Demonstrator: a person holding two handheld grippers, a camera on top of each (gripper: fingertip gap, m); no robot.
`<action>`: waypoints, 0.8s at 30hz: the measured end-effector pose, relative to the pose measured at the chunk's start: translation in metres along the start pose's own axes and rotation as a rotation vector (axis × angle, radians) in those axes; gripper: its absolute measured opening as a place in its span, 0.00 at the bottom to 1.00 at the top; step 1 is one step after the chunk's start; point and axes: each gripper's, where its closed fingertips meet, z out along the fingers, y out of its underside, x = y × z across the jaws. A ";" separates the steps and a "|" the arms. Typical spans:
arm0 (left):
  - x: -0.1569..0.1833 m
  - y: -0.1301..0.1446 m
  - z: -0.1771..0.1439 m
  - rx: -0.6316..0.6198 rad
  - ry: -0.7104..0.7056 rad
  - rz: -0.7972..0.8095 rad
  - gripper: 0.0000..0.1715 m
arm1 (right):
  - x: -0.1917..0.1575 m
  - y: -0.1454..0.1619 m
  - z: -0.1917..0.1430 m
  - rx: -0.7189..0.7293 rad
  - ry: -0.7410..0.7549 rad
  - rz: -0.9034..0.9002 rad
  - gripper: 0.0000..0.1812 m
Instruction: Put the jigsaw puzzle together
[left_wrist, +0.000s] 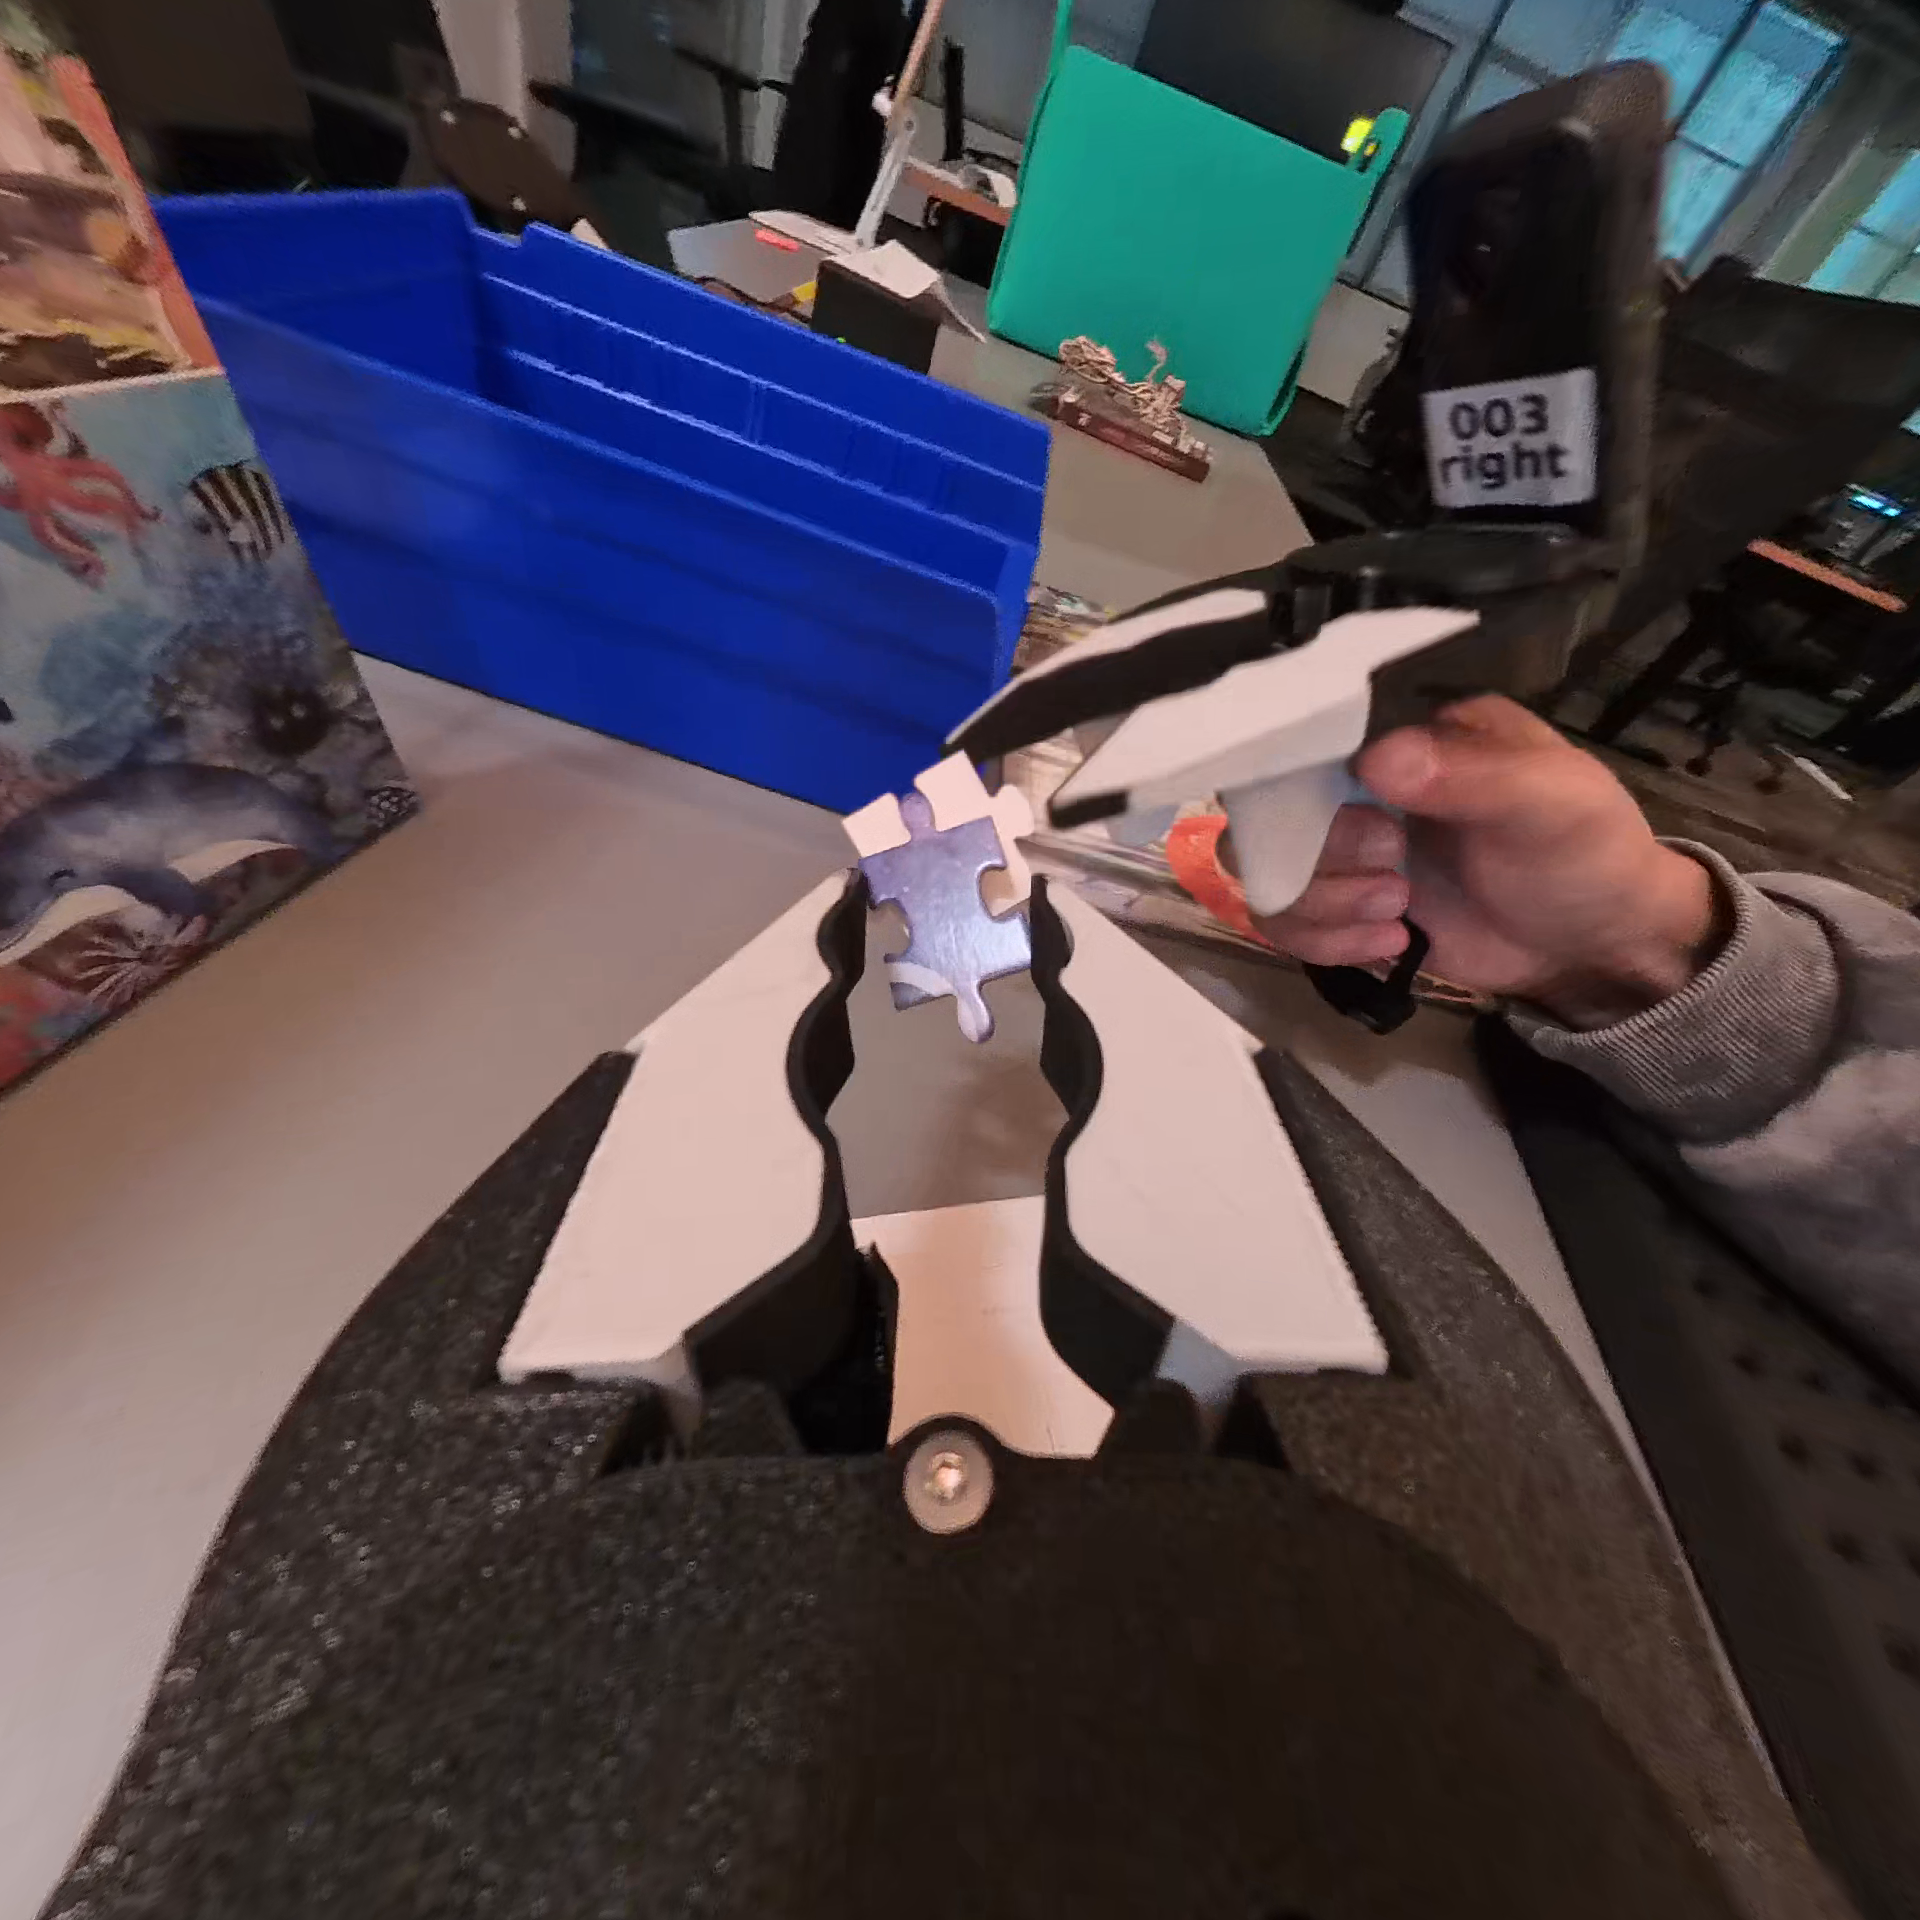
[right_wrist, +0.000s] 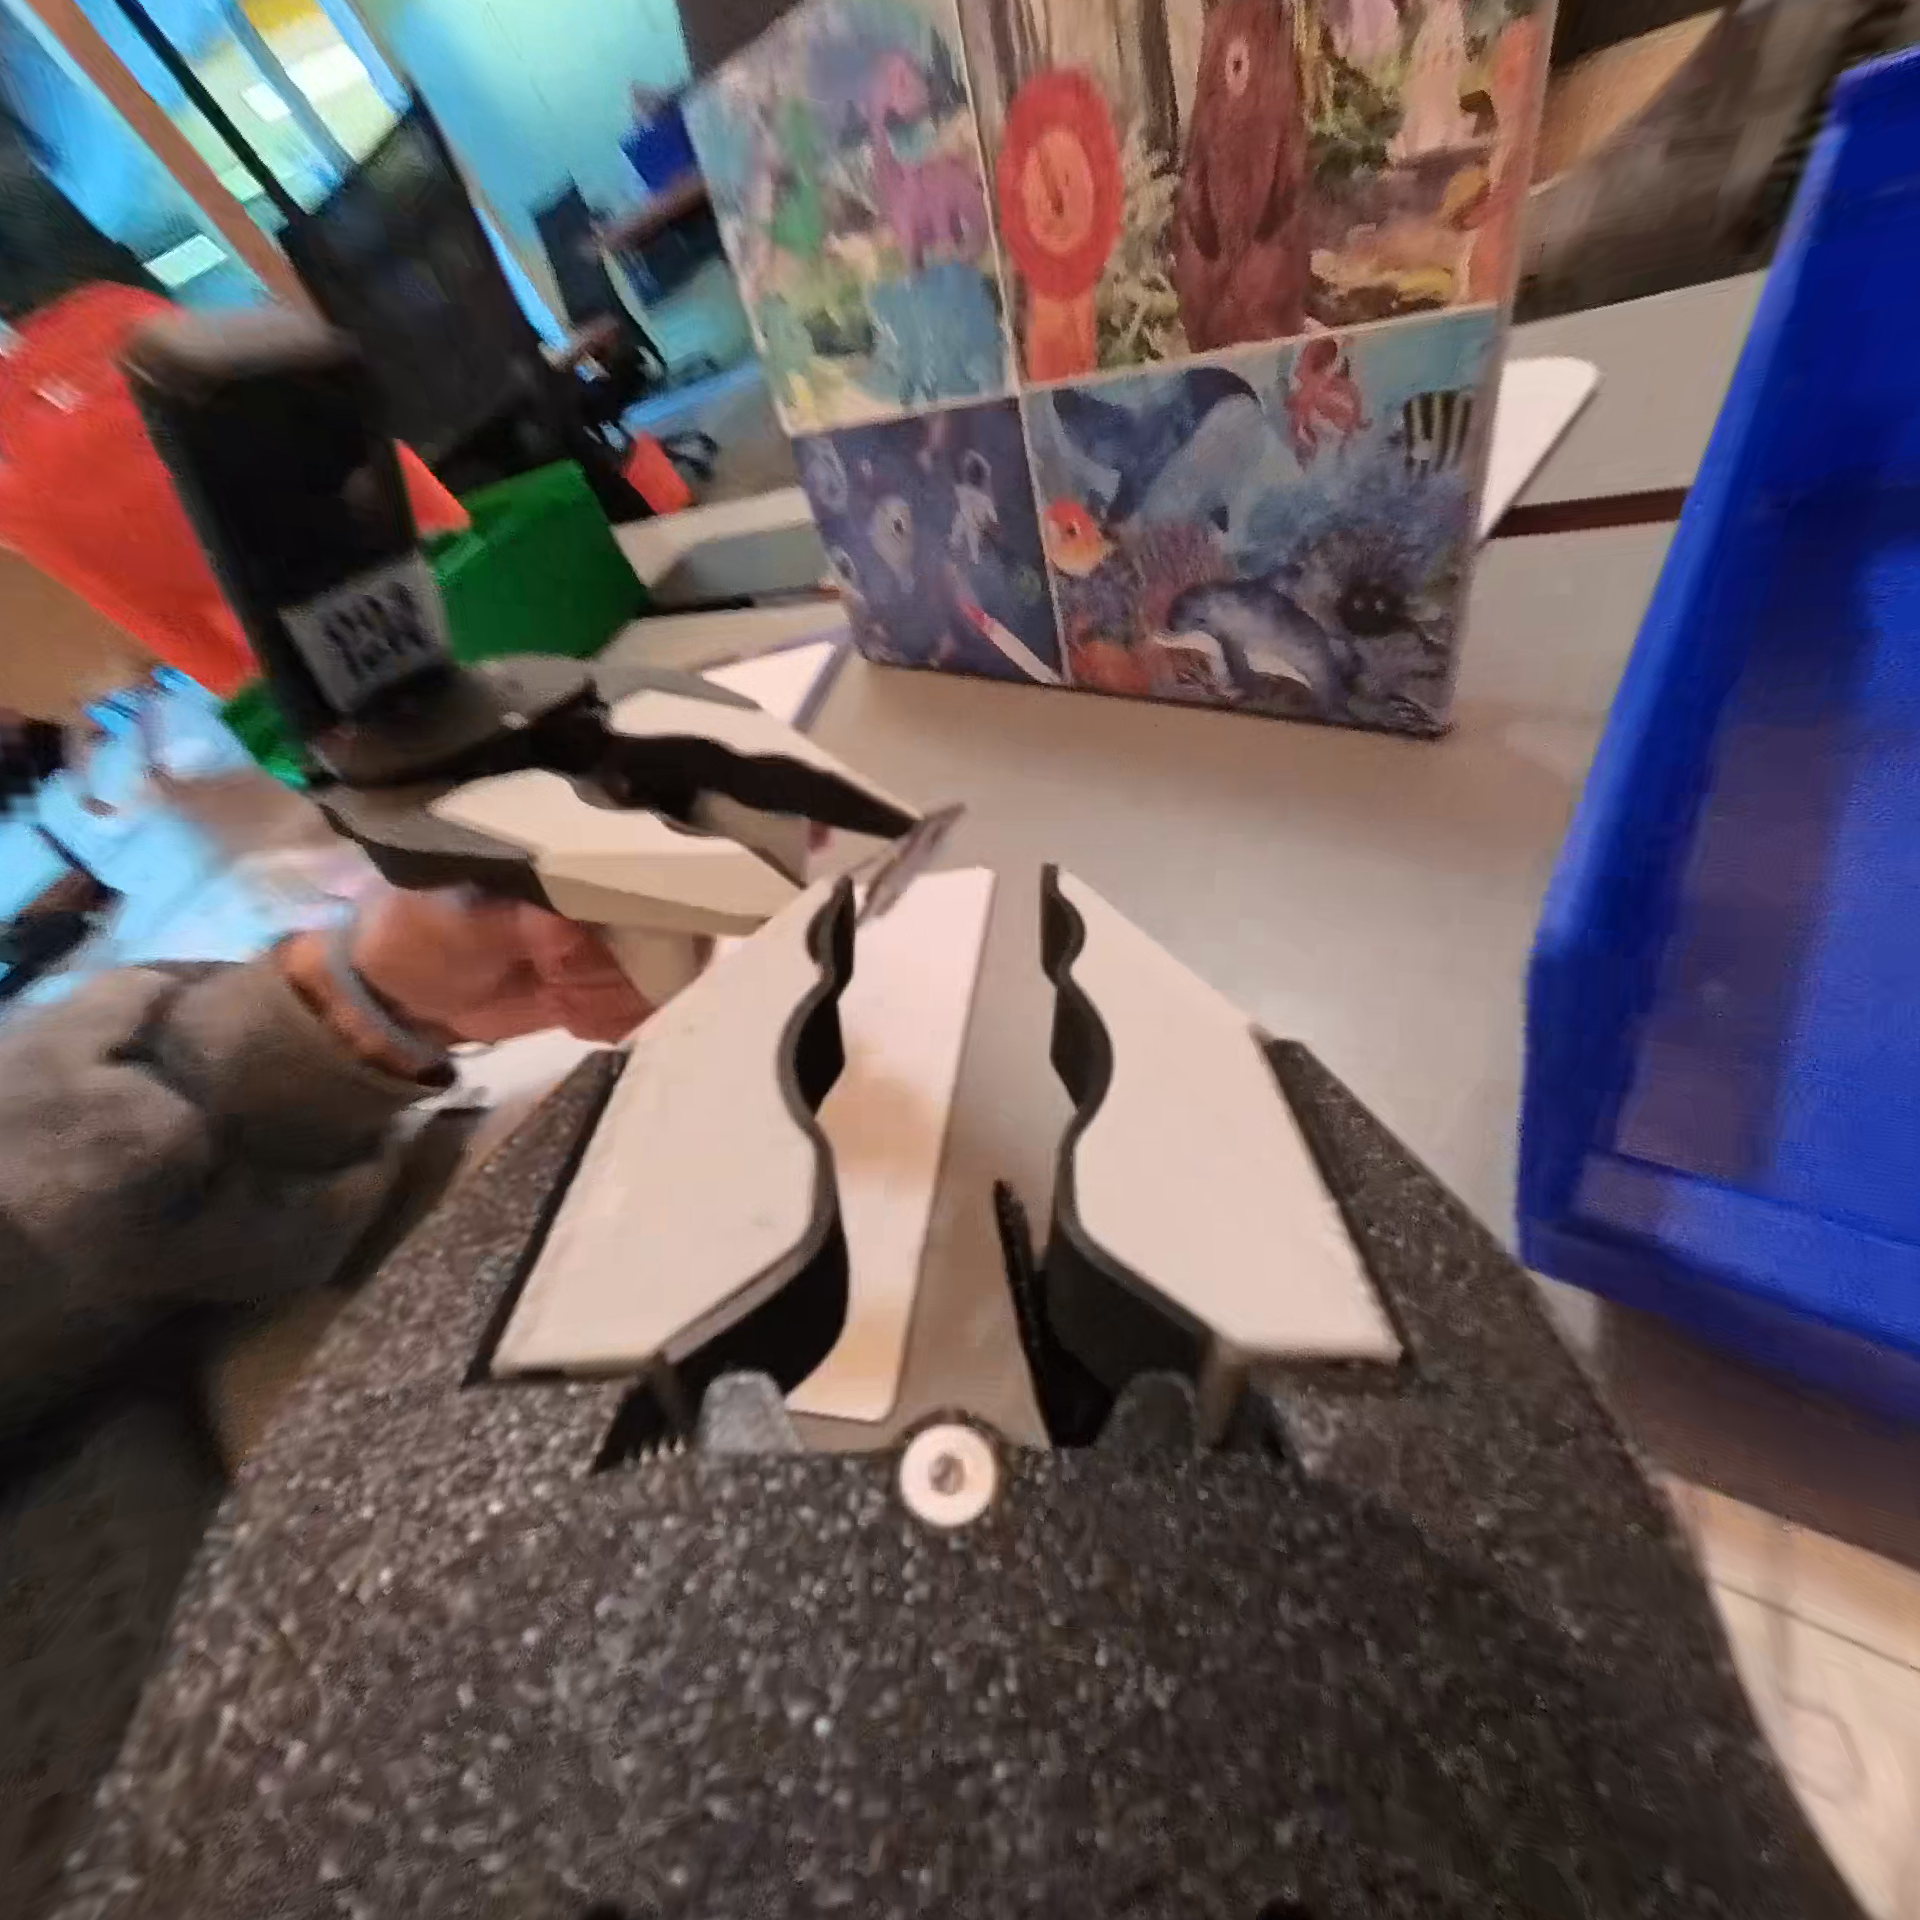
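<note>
**Joined puzzle pieces held in the air between both grippers**

Left gripper (left_wrist: 945, 894): its two fingertips are clamped on a purple-blue puzzle piece (left_wrist: 951, 920), one tip on each side edge. The piece stands upright between the tips, clear of the grey table (left_wrist: 540, 997), with a tab hanging down into the gap between the fingers.

A second, pale piece (left_wrist: 940, 805) shows its blank side and sits directly above the purple one, beyond the left fingertips. The purple piece's top tab lies in it, so the two look interlocked.

Right gripper (left_wrist: 1003, 774): seen from the left wrist view, it comes in from the right of the left fingertips, held by a hand (left_wrist: 1496, 862) in a grey sleeve. Its fingers stand apart, with the pale piece's upper corner near the upper tip. Whether that tip touches the piece I cannot tell.

Right wrist view: blurred. The right gripper's own fingers are spread with a clear gap, and nothing lies between them. The left gripper shows to the left of and just beyond the left fingertip, with the pieces seen edge-on at its tips.

Surroundings: a blue bin (left_wrist: 623, 478) stands past the left fingertips, to their left. A puzzle box (left_wrist: 156, 623) printed with sea animals stands farther left. In the right wrist view the box lies ahead of the fingers and the bin to their right.
</note>
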 end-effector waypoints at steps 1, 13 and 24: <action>0.004 0.001 0.000 0.000 0.021 0.001 0.18 | -0.007 -0.005 -0.001 0.033 -0.064 0.054 0.21; -0.001 0.015 -0.019 -0.186 -0.002 -0.009 0.01 | 0.007 0.029 0.008 -0.148 0.095 -0.114 0.13; -0.026 0.105 -0.063 -0.738 -0.161 0.178 0.25 | -0.024 0.060 0.038 -0.308 0.194 -0.582 0.15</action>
